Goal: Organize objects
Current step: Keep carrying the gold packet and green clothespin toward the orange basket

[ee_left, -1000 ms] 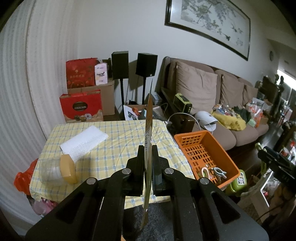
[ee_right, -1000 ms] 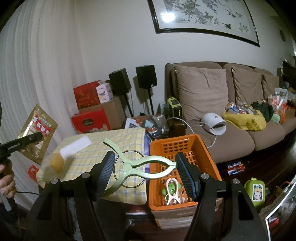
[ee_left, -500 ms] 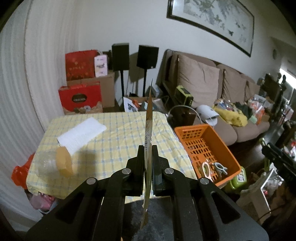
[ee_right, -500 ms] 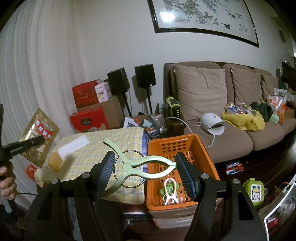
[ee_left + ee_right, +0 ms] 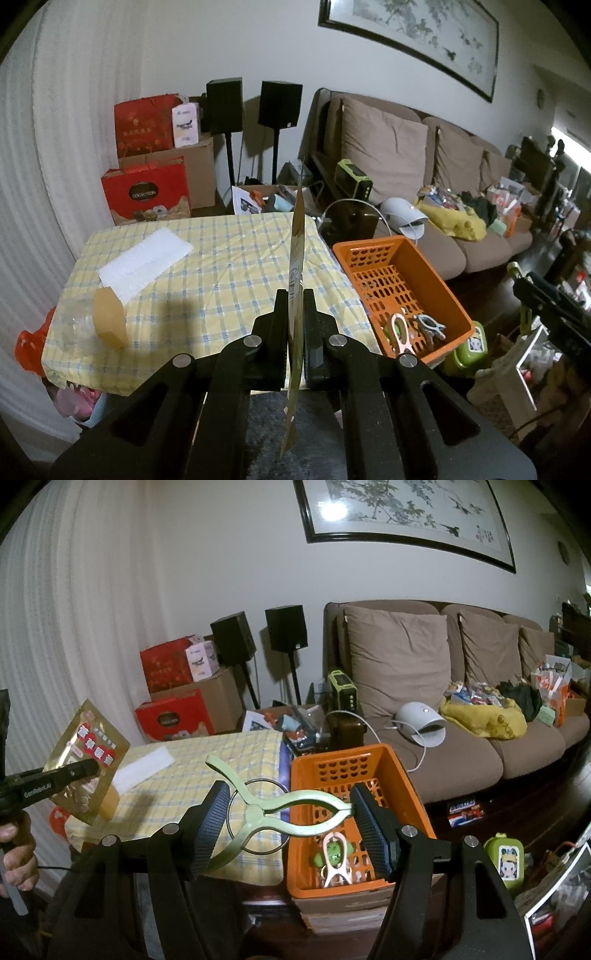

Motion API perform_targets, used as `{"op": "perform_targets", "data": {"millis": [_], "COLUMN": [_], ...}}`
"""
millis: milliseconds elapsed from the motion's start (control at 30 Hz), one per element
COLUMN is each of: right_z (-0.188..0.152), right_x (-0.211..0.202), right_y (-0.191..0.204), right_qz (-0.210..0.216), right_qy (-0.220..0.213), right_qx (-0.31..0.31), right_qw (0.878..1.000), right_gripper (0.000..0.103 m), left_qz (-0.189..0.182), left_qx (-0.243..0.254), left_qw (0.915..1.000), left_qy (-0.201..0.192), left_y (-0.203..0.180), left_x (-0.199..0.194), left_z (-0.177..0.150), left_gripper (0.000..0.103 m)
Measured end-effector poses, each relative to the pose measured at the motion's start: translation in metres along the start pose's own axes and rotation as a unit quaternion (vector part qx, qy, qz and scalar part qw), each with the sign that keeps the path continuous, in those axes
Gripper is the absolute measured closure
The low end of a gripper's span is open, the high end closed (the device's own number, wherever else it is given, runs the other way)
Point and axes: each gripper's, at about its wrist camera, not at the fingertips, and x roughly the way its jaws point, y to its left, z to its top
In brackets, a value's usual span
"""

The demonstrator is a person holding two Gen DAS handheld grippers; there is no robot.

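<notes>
Green clip (image 5: pixel 280 812) crosswise between right gripper (image 5: pixel 290 823) pads, above orange basket (image 5: pixel 406 775).

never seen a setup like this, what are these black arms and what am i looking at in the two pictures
These are two handheld grabbers, one in each of a person's hands, each with a camera looking out along its jaws. The left camera shows the left gripper shut on a thin gold packet, seen edge on. The right camera shows the right gripper holding a pale green clip, with the orange basket behind. On the checked tablecloth lie a white sheet and a clear jar on its side.
</notes>
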Motion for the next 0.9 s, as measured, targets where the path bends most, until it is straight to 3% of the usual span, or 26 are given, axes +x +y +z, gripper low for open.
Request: {"op": "perform_targets", "data": {"millis": [900], "right_z": [-0.002], "right_x": [0.001], "right_y": [-0.016], "right_qz": [-0.018], "right_qy": [0.004], "right_qx": [0.01], "right_qw": [1.0], "right_gripper": [0.034], "left_qz": [-0.009], "left_qx": [0.017], "left_qw": [0.9998], "left_qy": [0.008], "left_y": [-0.019], "left_x": [0.012], "left_z": [-0.004], "left_gripper": [0.097]}}
